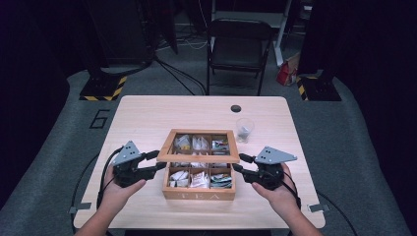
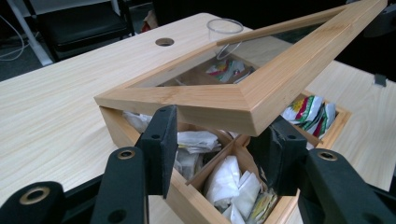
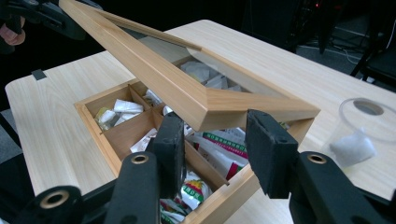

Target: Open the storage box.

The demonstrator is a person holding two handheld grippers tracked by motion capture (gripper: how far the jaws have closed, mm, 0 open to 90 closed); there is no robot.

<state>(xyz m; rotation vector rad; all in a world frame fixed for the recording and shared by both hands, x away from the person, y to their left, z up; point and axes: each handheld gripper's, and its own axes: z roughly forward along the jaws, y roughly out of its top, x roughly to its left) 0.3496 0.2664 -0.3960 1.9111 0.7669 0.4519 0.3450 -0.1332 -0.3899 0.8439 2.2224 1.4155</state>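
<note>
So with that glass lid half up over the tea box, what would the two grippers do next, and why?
Probably lower the lid a little more. It hangs tilted above the tea box, its rear edge near the box's back, its front edge raised over the tea bags. The left gripper and right gripper each straddle a front corner, so an even, slow drop seems the safest step.

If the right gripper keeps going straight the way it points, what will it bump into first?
Probably the lid. The right gripper points at the lid's near corner, which sits just ahead of its open jaws, raised above the tea box. Depth is hard to judge, so the corner may already lie between them.
</note>
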